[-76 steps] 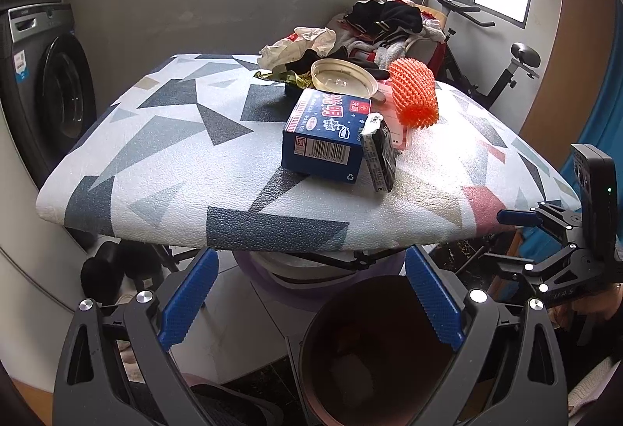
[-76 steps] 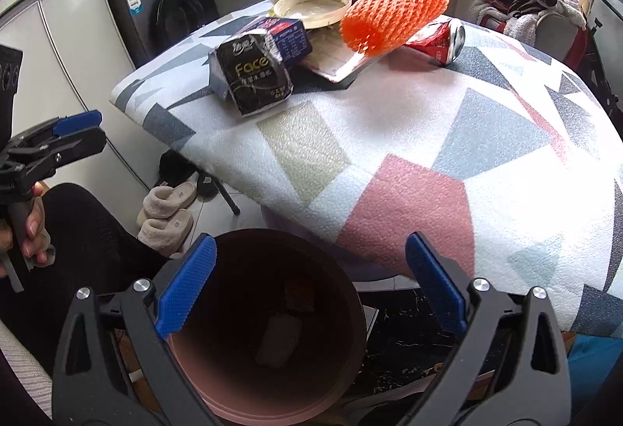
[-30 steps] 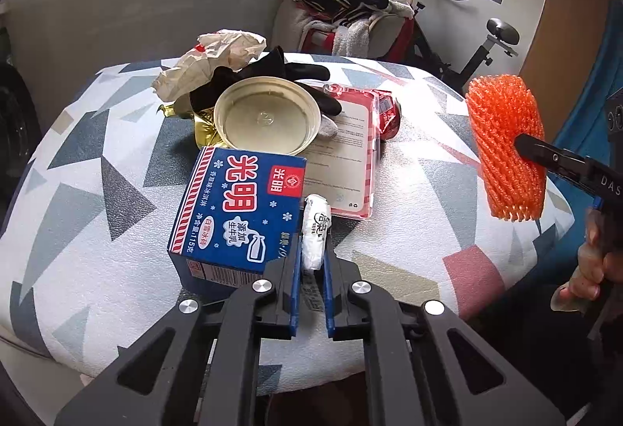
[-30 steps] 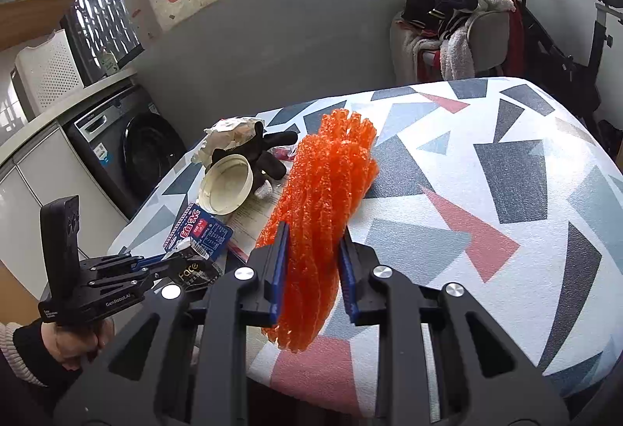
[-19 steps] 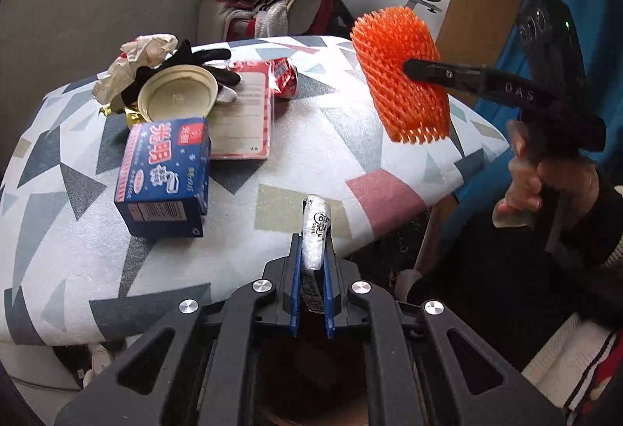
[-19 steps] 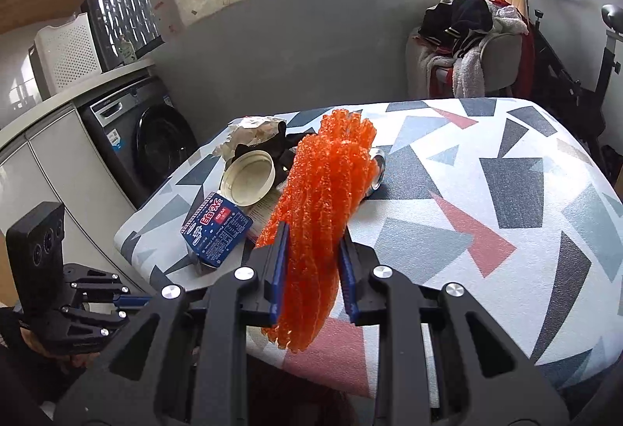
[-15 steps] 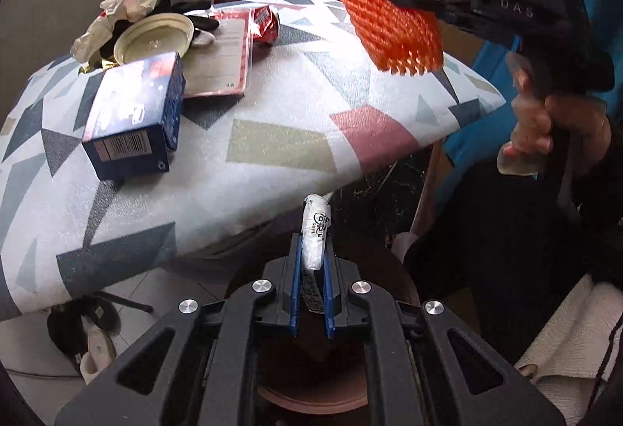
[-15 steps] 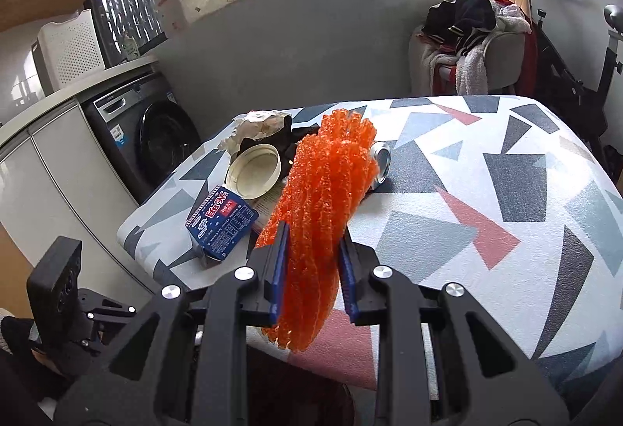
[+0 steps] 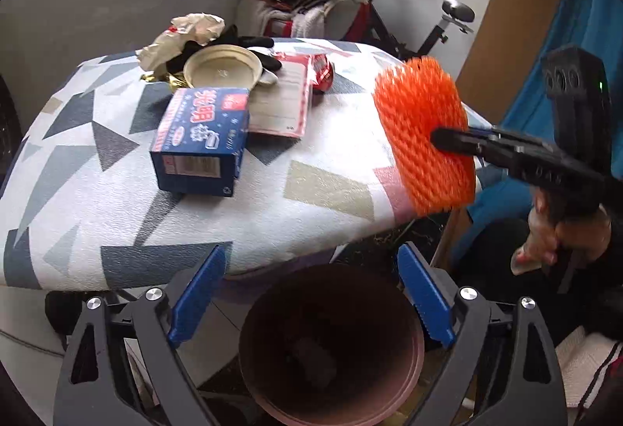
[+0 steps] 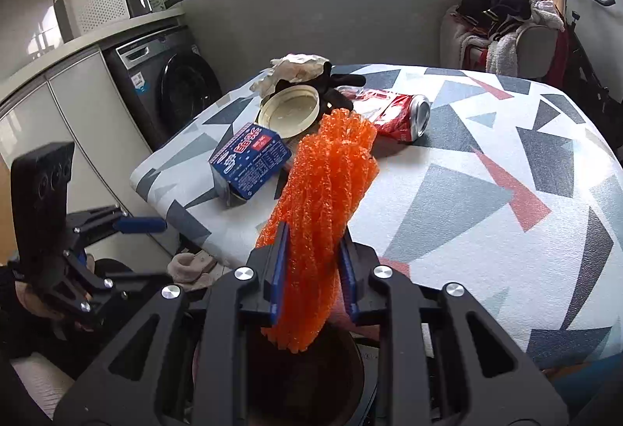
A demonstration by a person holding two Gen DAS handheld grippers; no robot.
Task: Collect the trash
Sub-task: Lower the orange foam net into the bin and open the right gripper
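Left gripper (image 9: 311, 293): jaws opening, standing wide with nothing between them, poised over the mouth of the brown bin (image 9: 331, 344), which sits on the floor just below the near edge of the worktop (image 9: 117, 215); dim shapes lie inside the bin, too dark to identify. Right gripper (image 10: 313, 272): jaws narrow, clamped on the orange foam net (image 10: 327, 192), which stands up out of them, clear of the worktop, its lower end hanging over the bin's rim (image 10: 350, 348). Worktop cover: white with grey, black and red triangles. Remaining on it, grouped toward the far side: blue carton (image 9: 202, 138) with red and white printing, nearest the edge; pink-bordered printed sheet (image 9: 282, 106) just beside the carton; round cream lid (image 9: 222, 69), hollow side up, behind the carton; crushed red can (image 10: 401, 114) on its side by the sheet; black glove (image 9: 257, 54) touching the lid; crumpled white paper (image 9: 183, 32) at the far end. A person's hand (image 9: 560, 235) grips the right gripper's handle. Background: washing machine (image 10: 175, 91), chair heaped with clothes (image 10: 502, 25)
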